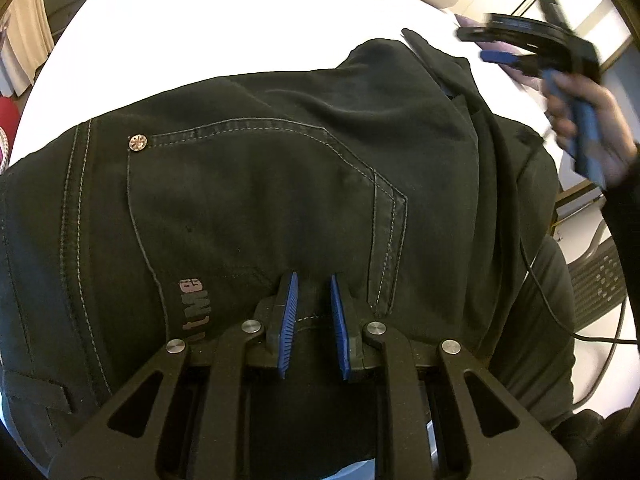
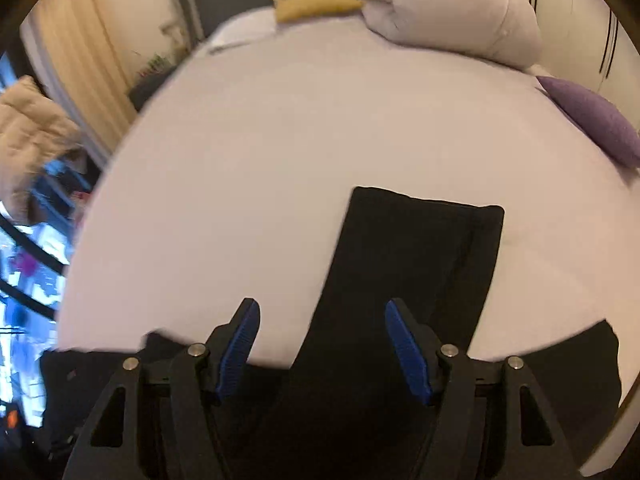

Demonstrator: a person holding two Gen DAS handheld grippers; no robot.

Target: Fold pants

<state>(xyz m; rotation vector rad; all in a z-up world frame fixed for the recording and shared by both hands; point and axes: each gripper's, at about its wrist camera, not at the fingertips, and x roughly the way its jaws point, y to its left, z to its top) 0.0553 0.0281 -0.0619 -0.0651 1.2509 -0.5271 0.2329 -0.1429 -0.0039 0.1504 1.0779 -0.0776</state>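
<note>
the black denim pants with pale contrast stitching (image 1: 280, 184) lie spread across the white bed sheet (image 1: 200, 32), the seat side up, so a back pocket with a round metal rivet (image 1: 138, 143) at its corner faces the left wrist camera. the left gripper with blue ribbed pads (image 1: 314, 280) points steeply down at the waistband edge nearest the camera, its jaws drawn narrow with a fold of the black fabric pinched between the pads. a faded printed logo (image 1: 192, 304) sits just beside that grip, to the left in this view.

the right gripper (image 2: 322, 312) hangs above the bed with its jaws wide apart and nothing between them; from the left view it appears blurred at the upper right, carried in a person's hand (image 1: 588, 120). below it, one pant leg (image 2: 416, 264) stretches away over the sheet to a straight hem.

a rolled white duvet (image 2: 452, 8), a yellow cushion (image 2: 312, 0) and a purple pillow (image 2: 596, 120) rest along the far edges of the bed.
</note>
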